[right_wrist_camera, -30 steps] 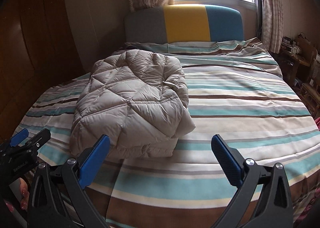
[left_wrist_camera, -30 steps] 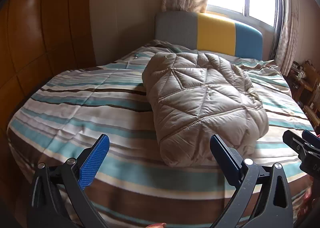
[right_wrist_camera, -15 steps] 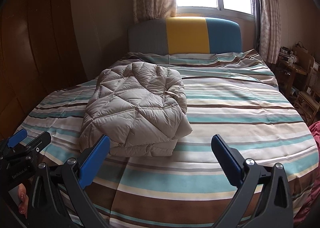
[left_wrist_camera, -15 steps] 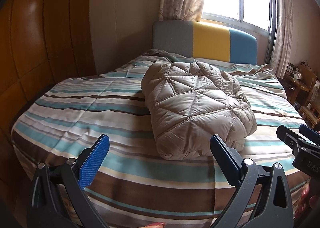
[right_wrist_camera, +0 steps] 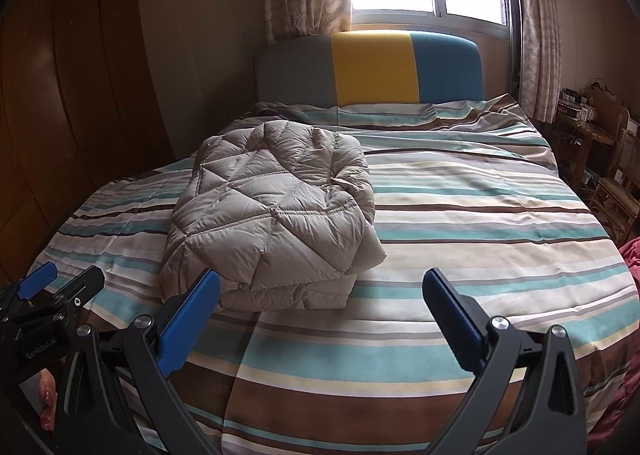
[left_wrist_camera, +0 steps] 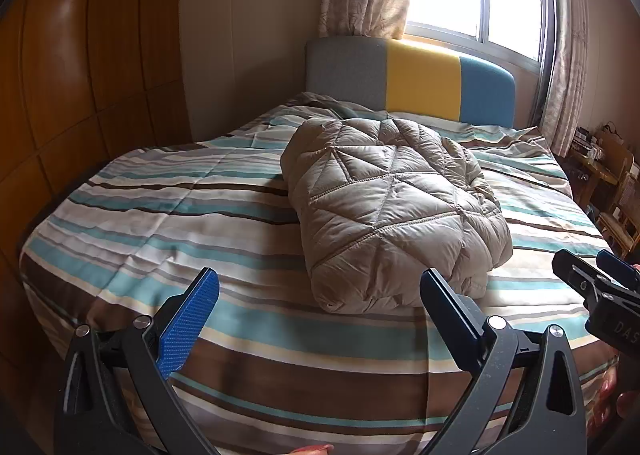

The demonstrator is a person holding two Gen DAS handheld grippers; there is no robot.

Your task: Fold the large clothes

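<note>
On the striped bed (right_wrist_camera: 460, 211) I see the folded beige quilted jacket (right_wrist_camera: 272, 219) lying toward the bed's left half, well apart from both grippers, and only my right wrist view shows its stacked layers along the near edge and the wide bare stretch of cover to its right. From the left wrist view I get the jacket's rounded folded side (left_wrist_camera: 392, 211) and open bedding beside the wooden wardrobe (left_wrist_camera: 80, 95). My left gripper (left_wrist_camera: 320, 295) and right gripper (right_wrist_camera: 322, 295) both hang at the foot edge with jaws spread, holding nothing.
</note>
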